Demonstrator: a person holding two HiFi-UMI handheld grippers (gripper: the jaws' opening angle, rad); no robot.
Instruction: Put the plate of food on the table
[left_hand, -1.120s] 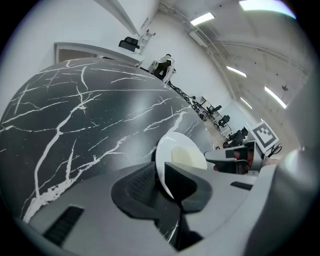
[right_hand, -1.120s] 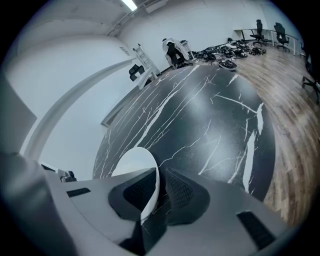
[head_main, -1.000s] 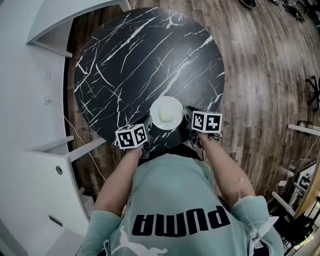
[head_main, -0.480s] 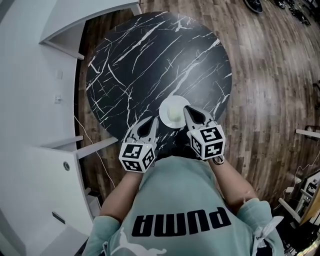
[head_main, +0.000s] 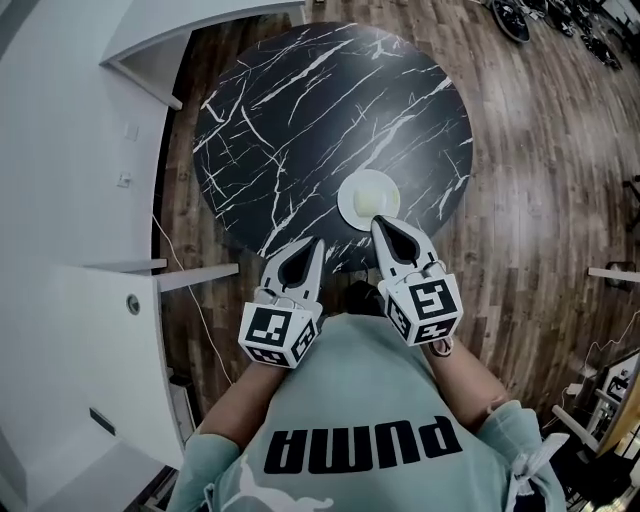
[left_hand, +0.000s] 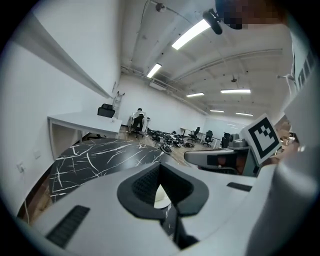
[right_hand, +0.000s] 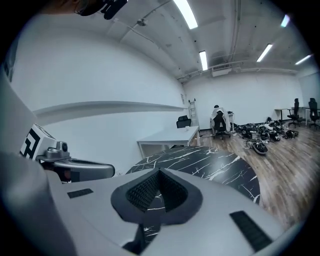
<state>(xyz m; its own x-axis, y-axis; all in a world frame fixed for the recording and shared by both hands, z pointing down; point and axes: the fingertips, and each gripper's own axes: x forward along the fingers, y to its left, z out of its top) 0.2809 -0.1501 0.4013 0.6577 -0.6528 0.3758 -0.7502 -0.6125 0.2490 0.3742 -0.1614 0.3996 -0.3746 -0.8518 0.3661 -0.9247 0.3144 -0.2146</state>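
Plate (head_main: 349, 196) — white, pale food (head_main: 371, 204), on marble table (head_main: 300, 110); left tongs (head_main: 318, 243), right tongs (head_main: 378, 222) closed, empty.

Only one readable text is showing: a big black "PUMA" wordmark is sitting on the person's mint shirt (head_main: 200, 470), reading upside down in the head view. Part of a black logo graphic (head_main: 262, 490) is peeking out beside it. The left cube (head_main: 278, 335) and right cube (head_main: 425, 308) are carrying black-and-white square marker patterns, not reading as letters or digits.
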